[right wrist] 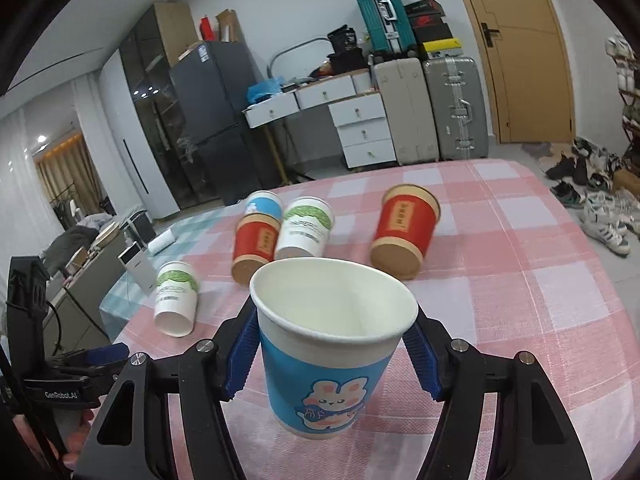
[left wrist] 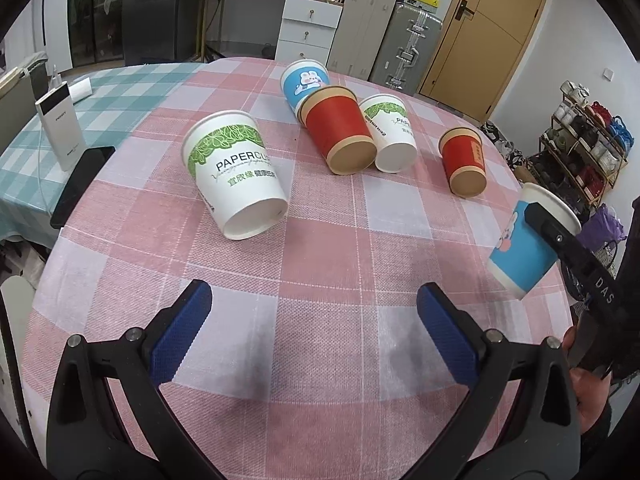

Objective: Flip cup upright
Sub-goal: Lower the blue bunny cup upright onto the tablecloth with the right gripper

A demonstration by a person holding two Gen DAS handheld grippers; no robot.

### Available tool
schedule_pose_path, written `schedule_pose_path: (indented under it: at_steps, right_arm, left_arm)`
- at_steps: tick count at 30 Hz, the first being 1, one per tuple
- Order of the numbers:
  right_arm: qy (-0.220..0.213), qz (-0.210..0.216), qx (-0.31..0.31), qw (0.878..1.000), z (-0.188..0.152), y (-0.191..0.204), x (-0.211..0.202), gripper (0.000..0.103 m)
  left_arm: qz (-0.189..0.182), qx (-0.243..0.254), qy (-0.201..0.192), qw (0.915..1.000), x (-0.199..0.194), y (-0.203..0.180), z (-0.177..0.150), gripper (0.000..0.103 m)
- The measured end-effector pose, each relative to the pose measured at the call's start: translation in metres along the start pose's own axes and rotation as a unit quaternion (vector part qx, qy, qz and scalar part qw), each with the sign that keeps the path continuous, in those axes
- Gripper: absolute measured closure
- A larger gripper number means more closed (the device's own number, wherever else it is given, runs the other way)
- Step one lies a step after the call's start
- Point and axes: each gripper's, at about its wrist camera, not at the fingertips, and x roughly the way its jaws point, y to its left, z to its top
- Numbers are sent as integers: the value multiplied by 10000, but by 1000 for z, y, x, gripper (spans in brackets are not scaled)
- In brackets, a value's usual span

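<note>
On the near left white paper cup (left wrist: 236,172), lying on its side, large grey letters under a green leaf band read "PAPERCU", the word running round out of sight, with green Chinese characters beneath, "宜欣缘" among them. The far white cup (left wrist: 390,132) carries the same print, only "PAPER" showing. The right gripper (right wrist: 332,344) has "DAS" in pale letters on its black arm. The left gripper (left wrist: 314,320) body says "GenRobot.AI". The white power bank's (left wrist: 60,128) lettering is too blurred to read.
</note>
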Motion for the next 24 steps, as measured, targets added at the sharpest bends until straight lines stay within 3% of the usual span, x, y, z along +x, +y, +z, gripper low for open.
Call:
schedule_pose_path:
  at_steps: [5,10,14,24]
  right_arm:
    - [127,-82,219,9996,-3,-11,8,36]
    - [117,-130,-3,9998,-4,-1,10,35]
    - [371,-274,-83,9989,-10,0,23,35]
    - [585,-198,-287,9977,-18,10,19,35]
  left_arm:
    - [10,31,119,9999,19,-5,2,1]
    - [-81,38,152,9998,31,-9,5,1]
    - [-48,56,242,9997,40,-10,5,1]
    - [-74,-33,314,9995,43,-5,6,1]
